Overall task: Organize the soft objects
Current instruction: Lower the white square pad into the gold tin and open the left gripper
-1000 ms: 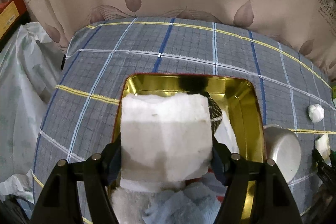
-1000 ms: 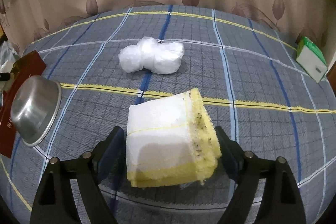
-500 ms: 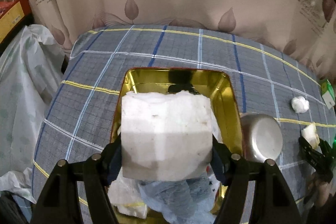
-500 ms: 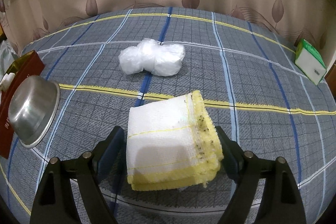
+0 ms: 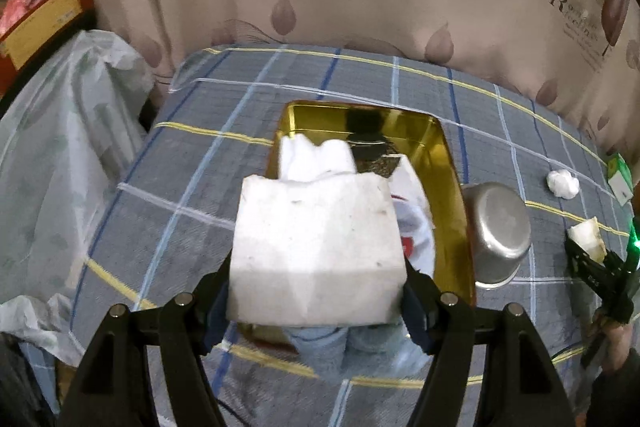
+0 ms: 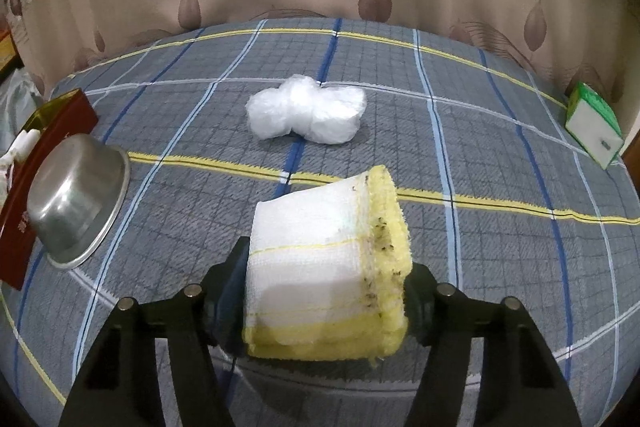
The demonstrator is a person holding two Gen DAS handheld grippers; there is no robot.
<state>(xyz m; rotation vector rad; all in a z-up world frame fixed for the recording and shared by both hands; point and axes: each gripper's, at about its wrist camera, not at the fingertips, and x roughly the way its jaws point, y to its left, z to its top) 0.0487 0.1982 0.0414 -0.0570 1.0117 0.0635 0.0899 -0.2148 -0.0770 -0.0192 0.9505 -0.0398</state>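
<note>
Since a second ago my left gripper [image 5: 316, 291] has lifted its white foam block [image 5: 316, 247] up off the gold tin [image 5: 448, 163], clamped firmly. My right gripper [image 6: 326, 301] has just been closing on the yellow-edged folded cloth [image 6: 326, 267] on the table [image 6: 500, 227], pads now pressing its sides. I'd squeeze gently and lift it level, so the folds stay stacked.

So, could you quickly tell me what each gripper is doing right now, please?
Left gripper: closed on the white foam block, held over the gold tin.
Right gripper: fingers have just been closing, now pressing the folded yellow-edged cloth.
</note>
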